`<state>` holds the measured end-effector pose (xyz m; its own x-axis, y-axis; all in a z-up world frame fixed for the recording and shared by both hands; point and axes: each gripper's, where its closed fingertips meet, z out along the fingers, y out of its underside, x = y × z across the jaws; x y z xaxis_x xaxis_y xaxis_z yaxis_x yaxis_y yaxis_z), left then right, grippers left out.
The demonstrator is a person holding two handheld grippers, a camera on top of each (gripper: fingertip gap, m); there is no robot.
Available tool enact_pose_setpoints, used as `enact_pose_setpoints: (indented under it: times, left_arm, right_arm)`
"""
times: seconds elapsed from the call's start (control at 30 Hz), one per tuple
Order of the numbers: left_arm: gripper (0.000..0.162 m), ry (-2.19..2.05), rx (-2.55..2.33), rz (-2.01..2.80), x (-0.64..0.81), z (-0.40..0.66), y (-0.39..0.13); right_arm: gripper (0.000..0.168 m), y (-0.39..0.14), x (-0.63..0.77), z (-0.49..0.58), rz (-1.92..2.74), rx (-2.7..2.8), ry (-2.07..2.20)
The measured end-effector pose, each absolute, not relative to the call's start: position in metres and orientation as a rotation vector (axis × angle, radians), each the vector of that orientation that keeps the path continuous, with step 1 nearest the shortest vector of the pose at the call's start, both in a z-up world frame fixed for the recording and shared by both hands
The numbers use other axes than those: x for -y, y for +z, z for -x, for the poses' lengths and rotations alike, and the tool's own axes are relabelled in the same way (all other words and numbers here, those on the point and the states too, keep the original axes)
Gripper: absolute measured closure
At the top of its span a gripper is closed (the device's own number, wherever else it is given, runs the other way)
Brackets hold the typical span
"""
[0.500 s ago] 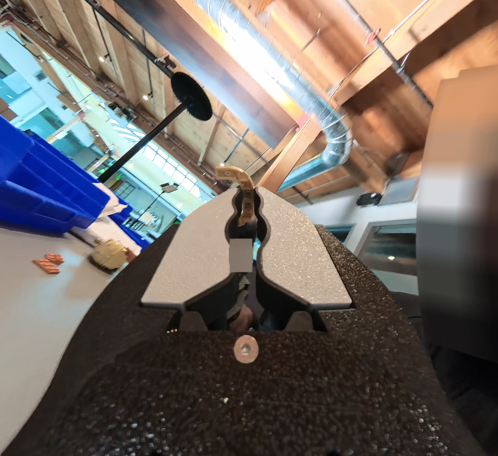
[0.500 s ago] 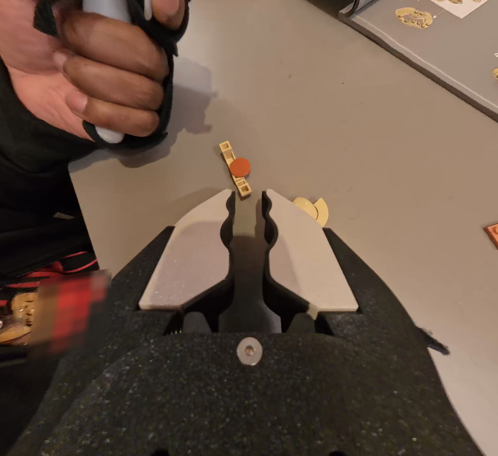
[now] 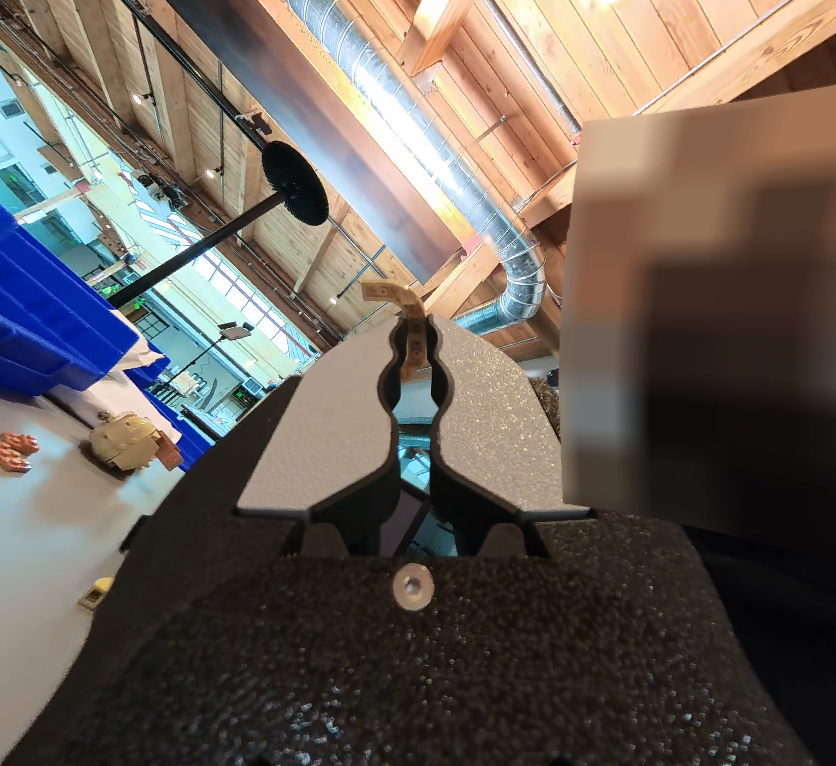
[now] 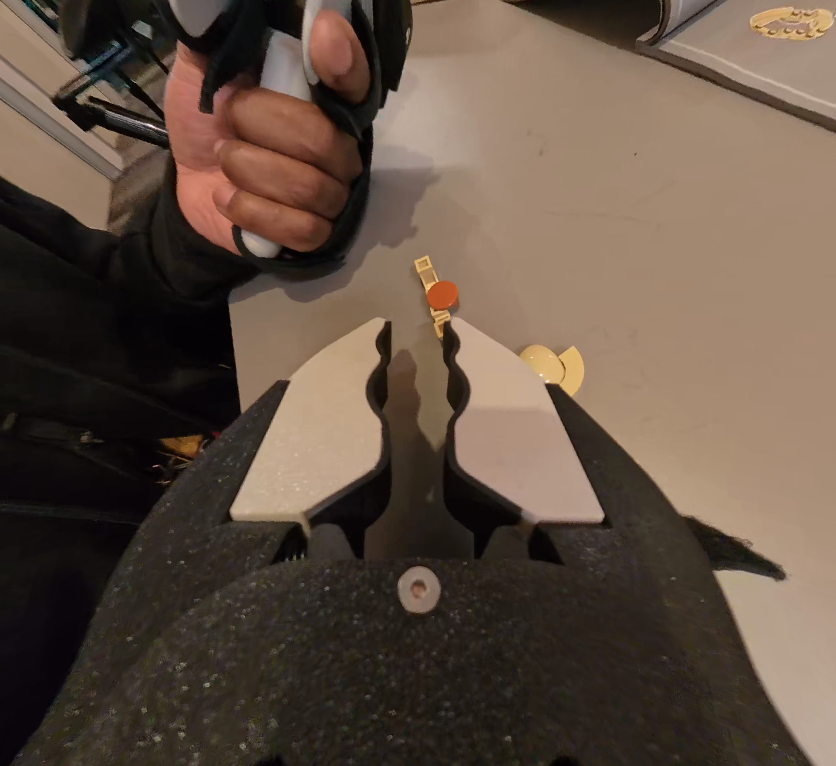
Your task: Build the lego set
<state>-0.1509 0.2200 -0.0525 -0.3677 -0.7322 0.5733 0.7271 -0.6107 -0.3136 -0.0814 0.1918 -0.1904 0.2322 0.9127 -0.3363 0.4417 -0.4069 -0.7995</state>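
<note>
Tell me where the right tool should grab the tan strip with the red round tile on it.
Grip the tan strip across its narrow width at the far bare end, coming from above. It lies flat on the table, and the red tile covers its middle. The right tool is open.

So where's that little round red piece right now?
In the right wrist view, the round red piece sits on a thin tan strip on the grey table, just beyond the right gripper, with a tan half-round piece to its right.
</note>
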Motion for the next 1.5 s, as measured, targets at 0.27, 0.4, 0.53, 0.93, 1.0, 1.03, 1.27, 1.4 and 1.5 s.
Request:
enact_pose_setpoints:
  times: [0.27, 0.4, 0.53, 0.93, 1.0, 1.03, 1.27, 1.4, 1.5]
  left_arm:
    - [0.155, -2.071, -0.02, 0.856, -0.22, 0.149, -0.05]
    - [0.154, -2.067, 0.041, 0.845, -0.222, 0.157, -0.057]
    - [0.154, -2.037, 0.031, 0.859, -0.218, 0.159, -0.061]
    - [0.154, -1.997, -0.024, 0.868, -0.208, 0.16, -0.062]
    - [0.154, -2.0, -0.029, 0.87, -0.207, 0.159, -0.062]
    - [0.154, -2.002, -0.034, 0.869, -0.207, 0.159, -0.062]
    - [0.154, -2.001, -0.041, 0.874, -0.205, 0.158, -0.062]
    - [0.155, -2.007, -0.045, 0.875, -0.205, 0.157, -0.062]
    - [0.154, -2.012, -0.05, 0.875, -0.204, 0.157, -0.062]
  right_arm:
    - [0.146, -0.189, -0.191, 0.081, 1.955, 1.229, 1.172]
    - [0.145, -0.192, -0.192, 0.081, 1.966, 1.237, 1.117]
    - [0.144, -0.195, -0.194, 0.081, 1.966, 1.249, 1.025]
    - [0.142, -0.204, -0.193, 0.083, 1.985, 1.303, 0.917]
    - [0.14, -0.206, -0.192, 0.083, 1.991, 1.326, 0.909]
    - [0.14, -0.207, -0.191, 0.084, 1.991, 1.338, 0.895]
    - [0.142, -0.22, -0.2, 0.084, 2.028, 1.362, 0.668]
    - [0.143, -0.222, -0.204, 0.086, 2.023, 1.373, 0.589]
    - [0.154, -0.223, -0.205, 0.09, 2.008, 1.396, 0.586]
